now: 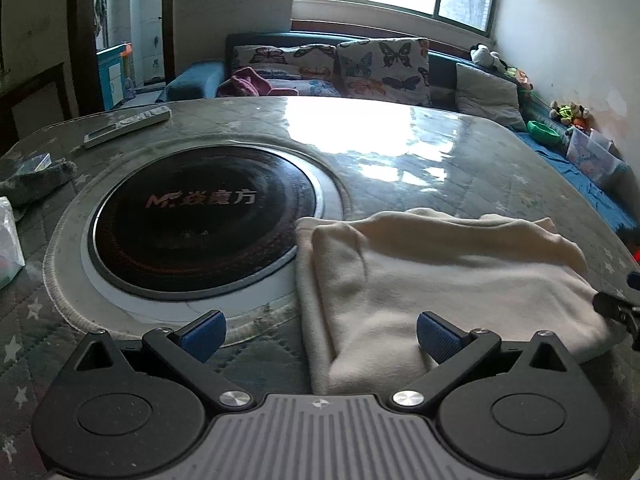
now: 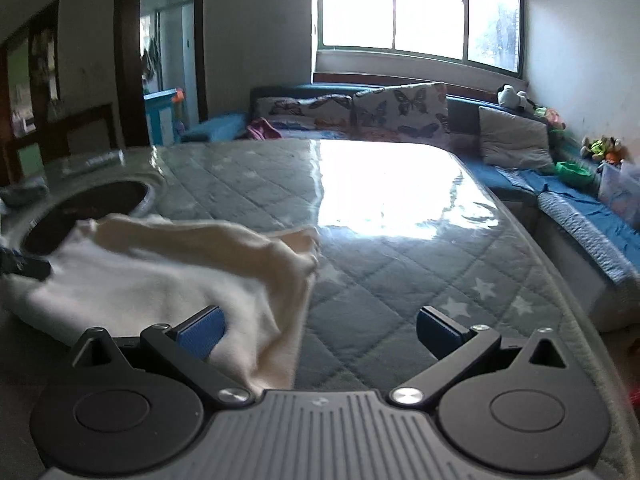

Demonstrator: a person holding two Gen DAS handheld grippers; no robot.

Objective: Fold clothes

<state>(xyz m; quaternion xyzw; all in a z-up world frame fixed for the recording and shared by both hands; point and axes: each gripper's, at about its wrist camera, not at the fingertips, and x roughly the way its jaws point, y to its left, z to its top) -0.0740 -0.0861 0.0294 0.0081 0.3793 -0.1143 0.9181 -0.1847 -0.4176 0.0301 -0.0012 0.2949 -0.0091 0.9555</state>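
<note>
- The cream garment (image 1: pixel 432 280) lies on the quilted table (image 1: pixel 460 176), doubled over into a rough rectangle, with its left edge just lapping the rim of the black round hob (image 1: pixel 200 224).
- The left gripper (image 1: pixel 320 334) hovers at the cloth's near edge with its blue pads spread wide and nothing between them.
- The right gripper (image 2: pixel 320 332) is spread as well and holds nothing; its left pad sits over the cloth's right corner, its right pad over bare tabletop.
- I judge the pile partly folded at least: layered edges show on the left side, and the far right corner is bunched and ridged.
- Risk: the fabric looks soft, fleecy and limp, so pinching only the top layer could peel the fold open.
- Risk: the tabletop is glossy under the window glare, so a dragged cloth may slide whole rather than crease.
- Risk: that rumpled corner could be trapped inside another fold and leave a lump.
</note>
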